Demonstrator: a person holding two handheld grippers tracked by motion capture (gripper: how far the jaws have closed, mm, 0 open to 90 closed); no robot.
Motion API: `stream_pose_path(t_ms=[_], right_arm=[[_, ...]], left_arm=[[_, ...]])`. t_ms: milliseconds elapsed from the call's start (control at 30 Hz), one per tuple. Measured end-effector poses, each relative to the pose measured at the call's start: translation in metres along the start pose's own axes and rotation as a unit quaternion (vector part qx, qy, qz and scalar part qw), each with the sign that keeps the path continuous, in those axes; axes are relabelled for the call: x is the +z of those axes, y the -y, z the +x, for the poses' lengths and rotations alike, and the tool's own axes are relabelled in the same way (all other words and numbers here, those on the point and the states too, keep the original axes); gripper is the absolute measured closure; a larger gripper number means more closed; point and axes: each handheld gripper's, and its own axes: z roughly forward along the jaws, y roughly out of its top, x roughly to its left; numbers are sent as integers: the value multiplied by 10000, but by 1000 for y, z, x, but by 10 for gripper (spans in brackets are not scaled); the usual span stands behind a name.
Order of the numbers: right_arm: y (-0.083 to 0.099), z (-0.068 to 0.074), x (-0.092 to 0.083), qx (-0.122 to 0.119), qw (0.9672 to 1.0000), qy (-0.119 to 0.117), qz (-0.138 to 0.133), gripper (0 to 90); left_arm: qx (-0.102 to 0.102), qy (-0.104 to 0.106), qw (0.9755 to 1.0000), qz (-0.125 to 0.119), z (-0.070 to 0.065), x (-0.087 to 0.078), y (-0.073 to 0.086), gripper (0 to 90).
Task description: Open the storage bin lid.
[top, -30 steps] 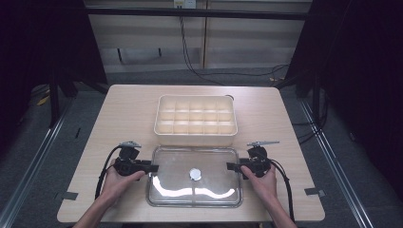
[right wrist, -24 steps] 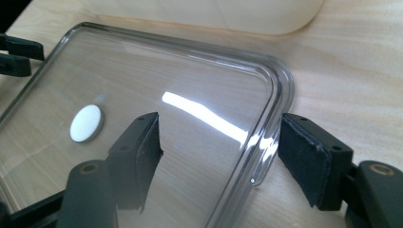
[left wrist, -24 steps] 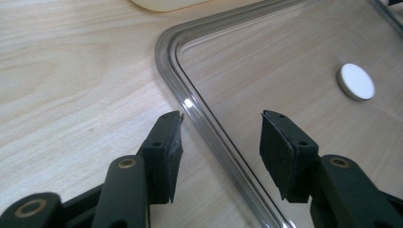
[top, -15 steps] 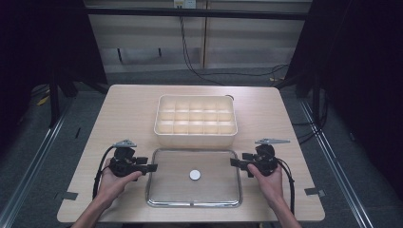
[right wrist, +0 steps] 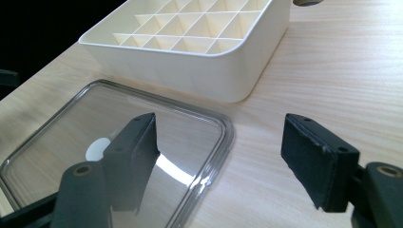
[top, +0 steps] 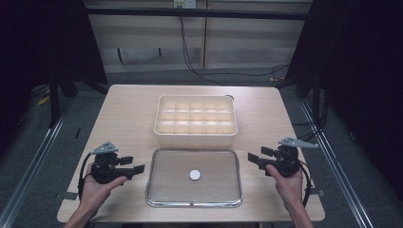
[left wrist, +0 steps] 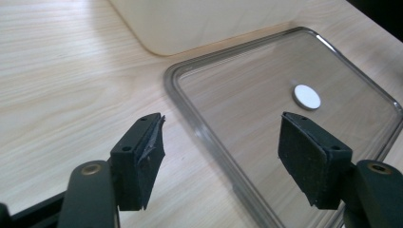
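clear lid (top: 194, 177) flat on table (top: 128, 114), just in front of cream divided box (top: 196, 119) | left gripper (top: 135, 169) jaws apart, empty | right gripper (top: 253, 158) jaws apart, empty | box's far side cut off in left gripper view

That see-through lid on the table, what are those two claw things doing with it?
Right now, nothing is gripping it. A person holds the left claw and the right claw, one on each side of the clear lid, both open and off its edges. The lid lies flat on the table with a small white disc at its middle. Just behind it sits the cream divided box, uncovered, its compartments looking empty.
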Motion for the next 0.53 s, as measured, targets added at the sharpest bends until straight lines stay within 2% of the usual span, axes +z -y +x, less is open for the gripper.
stream_pose_path(t_ms=[67,133,167,233,300,333,400,433,467,533], right_arm=[[4,-3,-3,-15,10000,-31,10,299],[7,-4,-8,-103,9999,135,-26,300],[8,-5,-9,-108,9998,135,-47,302],[11,-9,-16,-59,9995,262,-154,301],[13,-14,-22,-6,9994,294,-190,302],[14,-16,-24,14,9991,362,-205,301],[17,-18,-26,67,9990,392,-202,300],[19,-19,-26,78,9989,430,-186,293],[21,-20,-25,49,9988,471,-139,282],[23,-21,-22,-15,9985,548,-18,277]], left_arm=[[-13,-128,9999,-59,2,-6,5,293],[-115,-194,9996,-156,4,-12,12,296],[-98,-234,9996,-159,7,-15,17,297],[-144,-301,9994,-102,10,-18,23,304],[-205,-311,9993,-93,15,-21,29,305],[-240,-368,9989,-139,17,-22,31,307],[-192,-428,9988,-161,20,-23,30,307],[-184,-426,9986,-255,21,-24,29,307],[-253,-409,9983,-332,23,-25,28,306],[-268,-467,9981,-283,25,-22,27,298]])
